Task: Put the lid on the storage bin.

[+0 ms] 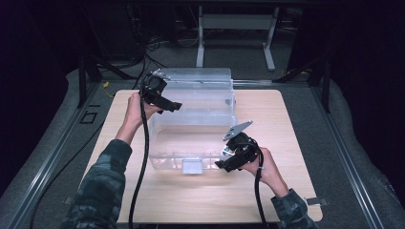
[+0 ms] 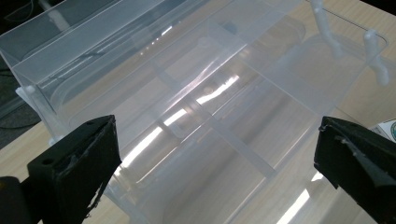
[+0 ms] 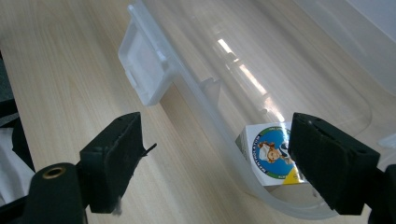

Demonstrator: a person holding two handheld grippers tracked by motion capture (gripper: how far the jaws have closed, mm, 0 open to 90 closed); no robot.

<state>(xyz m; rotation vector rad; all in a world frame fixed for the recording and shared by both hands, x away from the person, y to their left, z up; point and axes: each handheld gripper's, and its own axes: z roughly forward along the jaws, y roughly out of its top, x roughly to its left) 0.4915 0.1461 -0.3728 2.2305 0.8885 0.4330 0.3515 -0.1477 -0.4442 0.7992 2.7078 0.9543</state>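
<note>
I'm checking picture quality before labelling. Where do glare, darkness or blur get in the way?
High view: dark surroundings, evenly lit table, pale sheen on the clear box. Left gripper view: bright streaks of glare across the box floor. Right gripper view: glare on the box wall; the small printed carton stays readable.

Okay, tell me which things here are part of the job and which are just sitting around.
Part of the job:
- clear plastic box, lid open
- small printed carton in the box's corner
- left gripper, open
- right gripper, open

Just around:
- wooden table
- white metal stand behind the table
</note>
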